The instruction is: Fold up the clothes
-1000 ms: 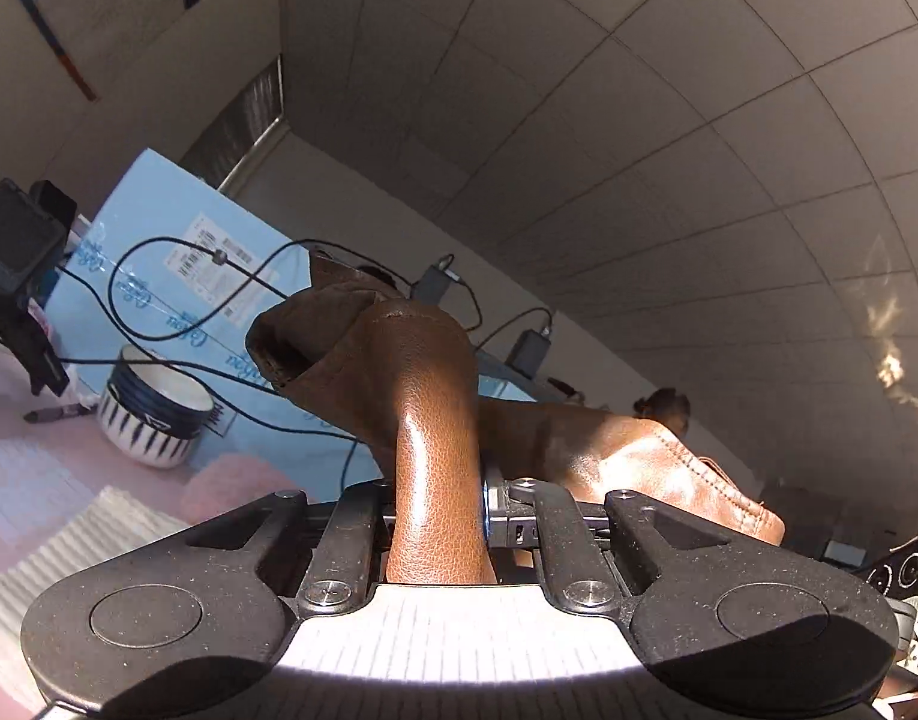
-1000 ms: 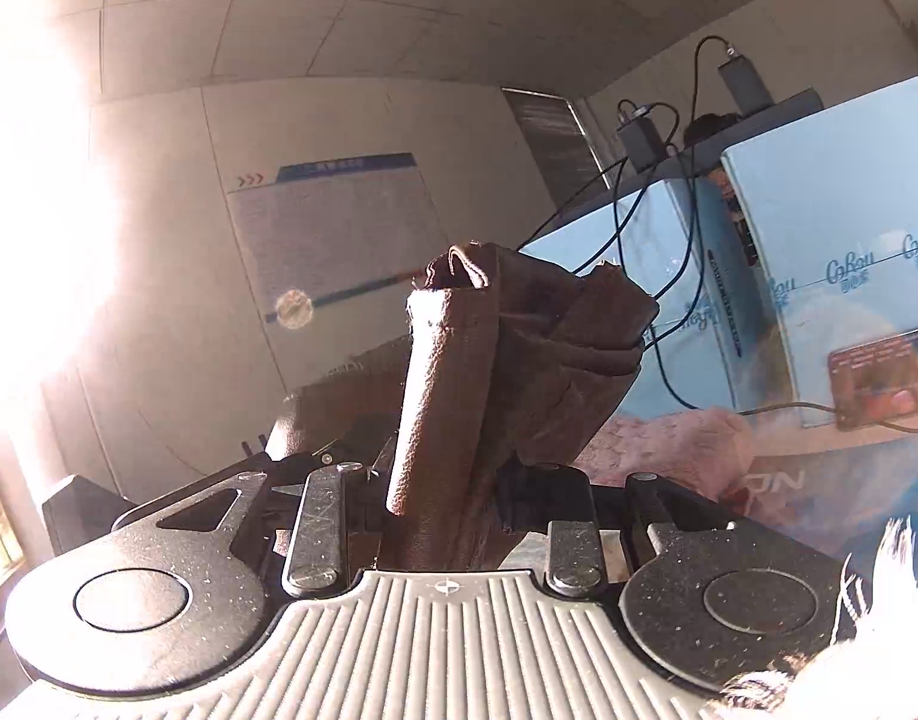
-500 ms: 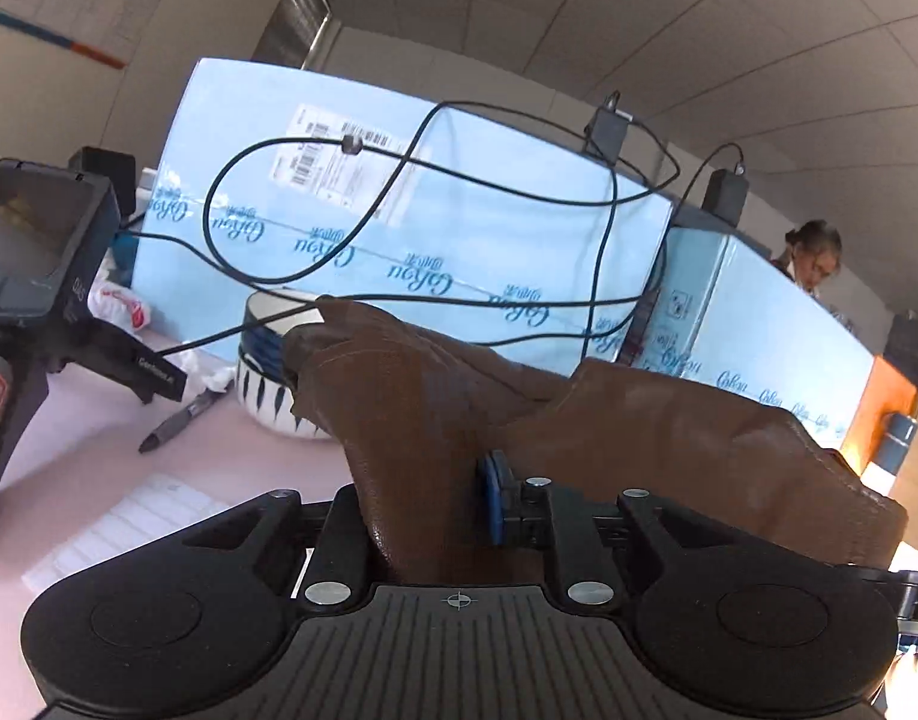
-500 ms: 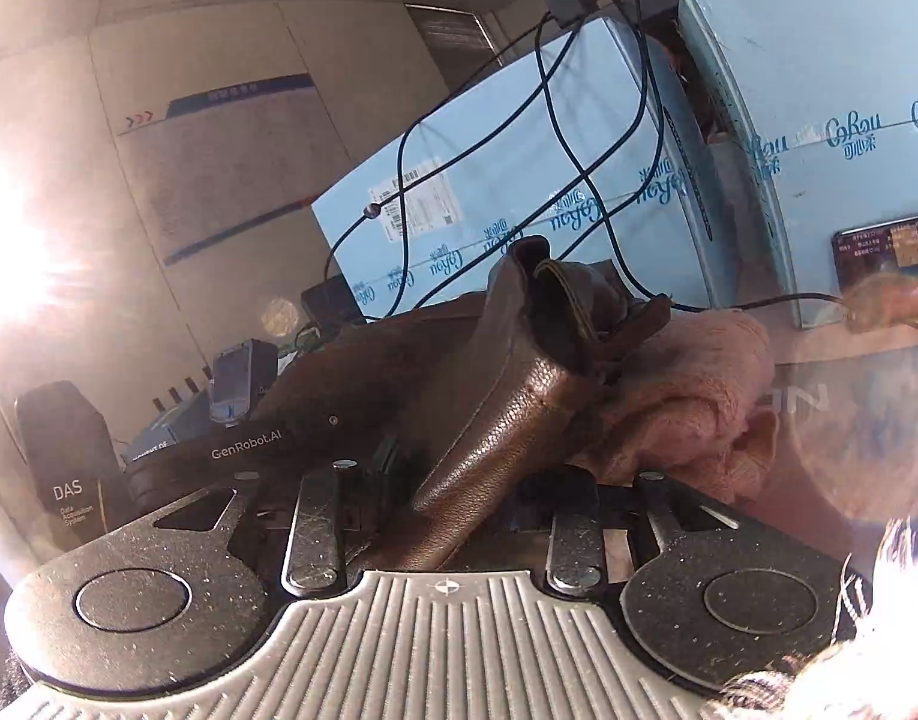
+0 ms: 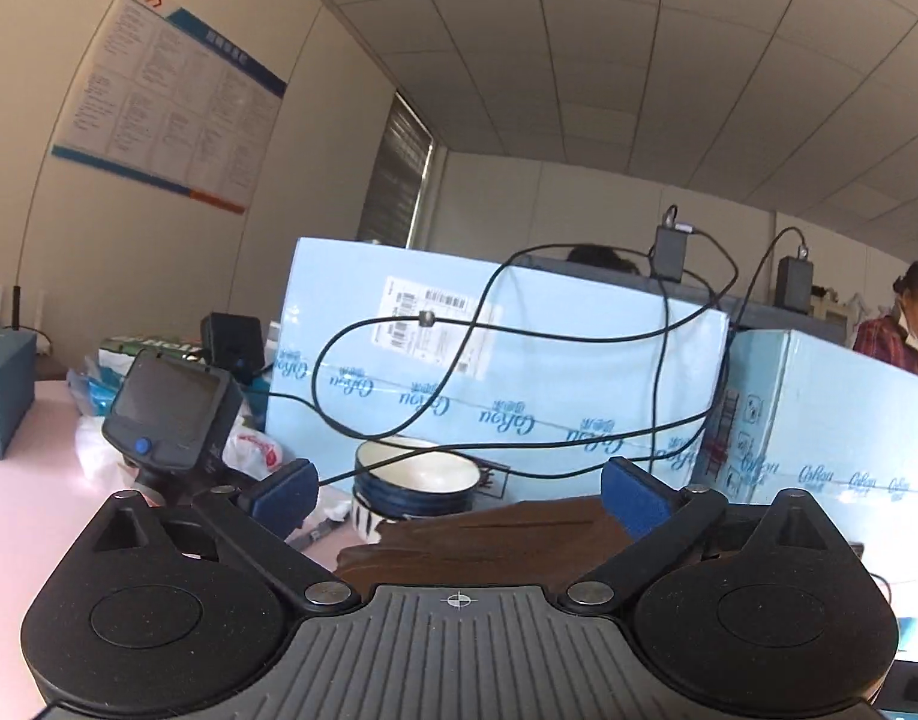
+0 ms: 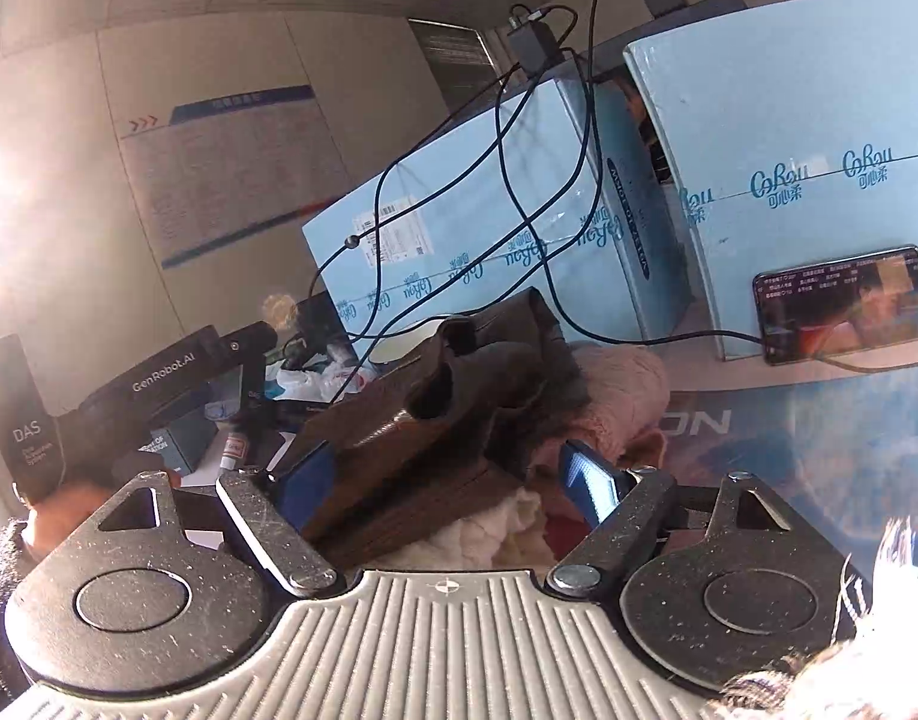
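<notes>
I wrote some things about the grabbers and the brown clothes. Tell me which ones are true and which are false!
1. The left gripper is open. True.
2. The right gripper is squeezing the brown garment. False: its jaws are spread and the garment lies loose between them.
3. A blue-and-white bowl sits behind the brown garment in the left wrist view. True.
4. The big boxes behind the table are red. False: they are light blue.
5. A phone with its screen lit leans against a box. True.
</notes>
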